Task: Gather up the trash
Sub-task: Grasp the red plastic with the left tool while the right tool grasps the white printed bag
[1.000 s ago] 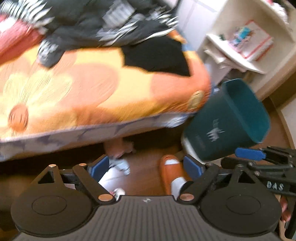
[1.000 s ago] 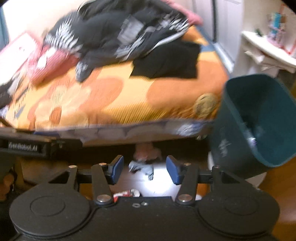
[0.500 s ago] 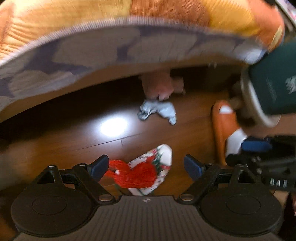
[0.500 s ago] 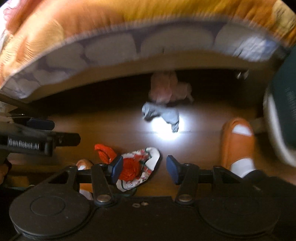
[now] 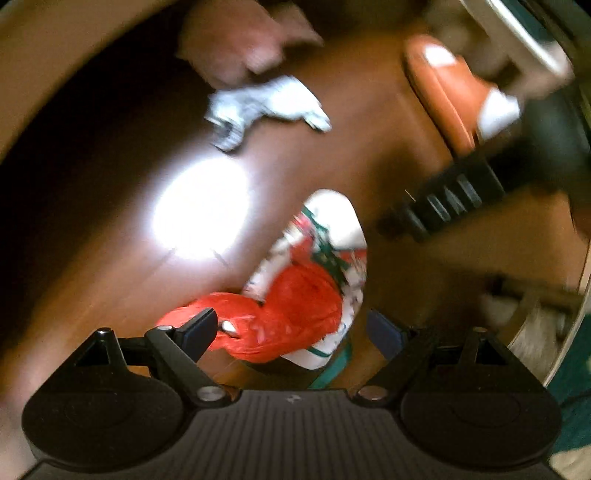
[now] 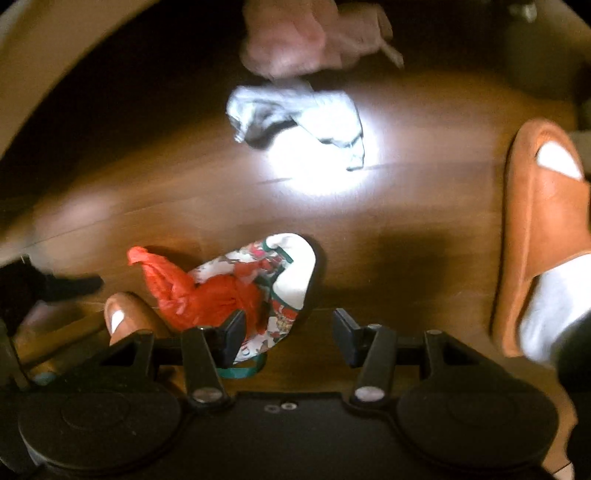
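Left gripper point(image 5: 291, 328): jaws wide apart, holding nothing, low over the floor with the red bag between the two fingers
Right gripper point(image 6: 289, 332): jaws spread, empty, its left finger over the near edge of the printed pouch
Red bag point(image 5: 295, 310): crumpled red plastic, lying on and beside the white floral pouch point(image 6: 273, 291) on the wooden floor point(image 6: 406, 229)
Pale wrapper point(image 6: 295, 114): crumpled, farther off, by a bright glare patch
Pink bundle point(image 6: 299, 33): blurred, at the far edge in shadow, just beyond the wrapper
Orange slipper point(image 6: 535, 229): on a white-socked foot, right side
Bin point(image 5: 524, 37): top right of left view, blurred, only its pale base shows
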